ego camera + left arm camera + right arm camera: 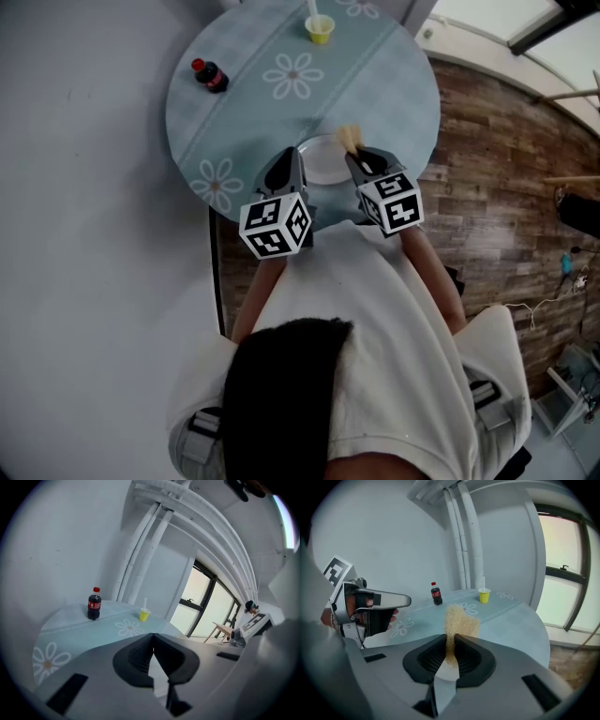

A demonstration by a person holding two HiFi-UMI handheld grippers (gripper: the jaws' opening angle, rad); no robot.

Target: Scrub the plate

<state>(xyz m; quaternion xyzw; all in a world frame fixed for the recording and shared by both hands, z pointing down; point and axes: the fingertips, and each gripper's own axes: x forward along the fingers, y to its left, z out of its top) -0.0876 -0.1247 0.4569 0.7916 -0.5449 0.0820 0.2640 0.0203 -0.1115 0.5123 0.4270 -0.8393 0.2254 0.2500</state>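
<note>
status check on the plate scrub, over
Left claw shut, at left rim of plate. Right claw shut on sponge, at plate's far edge. Bottle and cup far side, not in the way.

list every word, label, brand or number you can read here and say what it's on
No text here can be read.
Bottle: it has a red label, but the print is too small and blurred to read.
Marker cubes: black-and-white square patterns only, no letters or numbers.
Yellow cup: no print shows.
</note>
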